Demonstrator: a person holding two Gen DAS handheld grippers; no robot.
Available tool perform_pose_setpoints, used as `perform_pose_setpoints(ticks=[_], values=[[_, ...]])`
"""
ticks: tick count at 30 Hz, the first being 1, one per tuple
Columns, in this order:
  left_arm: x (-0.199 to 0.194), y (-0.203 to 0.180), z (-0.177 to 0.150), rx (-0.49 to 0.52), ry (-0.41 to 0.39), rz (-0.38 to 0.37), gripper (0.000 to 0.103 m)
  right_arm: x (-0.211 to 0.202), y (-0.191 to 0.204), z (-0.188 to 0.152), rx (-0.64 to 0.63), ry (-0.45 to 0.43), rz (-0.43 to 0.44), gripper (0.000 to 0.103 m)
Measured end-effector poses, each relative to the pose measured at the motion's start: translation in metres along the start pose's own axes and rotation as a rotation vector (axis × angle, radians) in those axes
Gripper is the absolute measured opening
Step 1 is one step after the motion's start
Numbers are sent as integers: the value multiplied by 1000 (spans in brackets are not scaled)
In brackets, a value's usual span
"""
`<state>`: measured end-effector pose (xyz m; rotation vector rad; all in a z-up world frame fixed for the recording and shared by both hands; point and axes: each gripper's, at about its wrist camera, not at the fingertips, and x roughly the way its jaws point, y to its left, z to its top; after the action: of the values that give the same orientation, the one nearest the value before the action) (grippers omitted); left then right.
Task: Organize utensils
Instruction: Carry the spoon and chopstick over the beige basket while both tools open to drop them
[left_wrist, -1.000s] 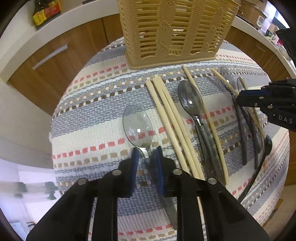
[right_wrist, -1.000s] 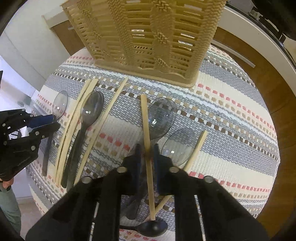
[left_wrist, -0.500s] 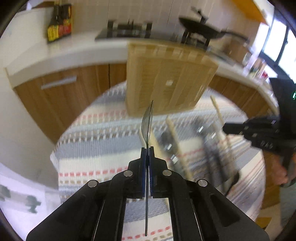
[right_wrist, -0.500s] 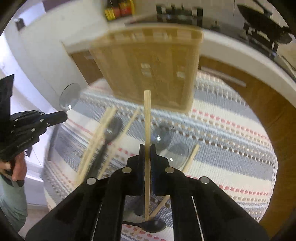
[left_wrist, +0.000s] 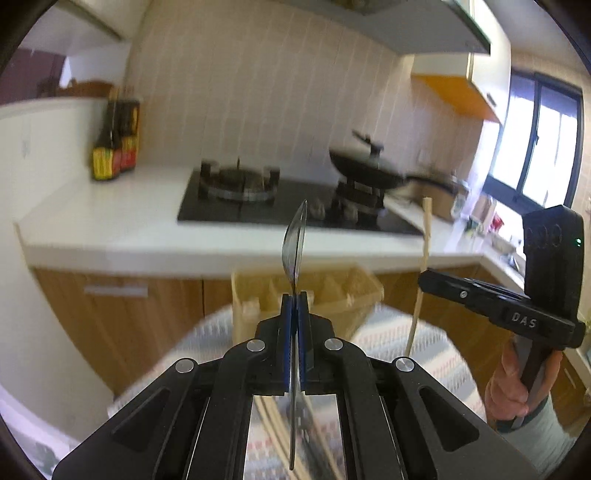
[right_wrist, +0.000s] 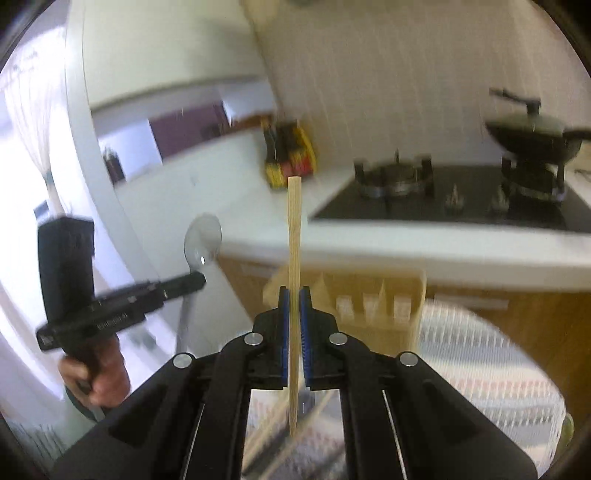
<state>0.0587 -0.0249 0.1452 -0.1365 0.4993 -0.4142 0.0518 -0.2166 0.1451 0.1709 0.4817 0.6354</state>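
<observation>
The clear spoon (left_wrist: 294, 240) is clamped upright in the left gripper (left_wrist: 294, 321), and a chopstick (right_wrist: 294, 258) in the right gripper (right_wrist: 294, 321). Both have been raised higher above the striped mat (right_wrist: 487, 354); the woven basket (right_wrist: 369, 299) now sits lower in view.

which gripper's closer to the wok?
Right. Right gripper, shut on a chopstick, is on the wok's side; left gripper, shut on a spoon, is farther left.
</observation>
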Motion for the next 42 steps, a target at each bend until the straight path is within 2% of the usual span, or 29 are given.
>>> perform_pose_setpoints(ticks=[4,7,11,15,19,27,28,31,32,34,36,37,38,39,42], values=[[8,-2,28,-5,-97,-2,1,-3,-14,29,28,-104,-32,4],[23,-2,44,-12,-167,-12,1,-2,-30,44,50,-174,-97,4],[50,4,52,-23,-249,8,1,14,-54,49,62,-211,-173,4],[74,12,48,-36,-302,68,1,38,-71,43,62,-220,-230,4],[98,23,40,-59,-290,86,1,50,-79,35,66,-230,-286,4],[112,25,21,-38,-275,97,2,67,-78,21,29,-179,-289,4],[110,26,20,-40,-271,90,3,67,-79,21,34,-176,-287,5],[106,28,17,-54,-250,64,16,64,-78,16,40,-147,-263,6],[102,29,15,-58,-247,63,20,62,-77,15,44,-136,-255,9],[94,31,12,-69,-239,50,22,58,-73,12,41,-121,-258,14],[86,34,10,-86,-230,31,29,54,-69,8,40,-104,-256,28],[83,34,9,-91,-227,25,31,50,-66,5,43,-100,-255,43],[77,35,7,-97,-224,20,36,44,-63,2,46,-103,-260,53],[73,35,5,-101,-220,15,37,41,-60,0,47,-110,-263,58],[57,36,-1,-108,-207,7,37,30,-50,-8,52,-83,-272,58]])
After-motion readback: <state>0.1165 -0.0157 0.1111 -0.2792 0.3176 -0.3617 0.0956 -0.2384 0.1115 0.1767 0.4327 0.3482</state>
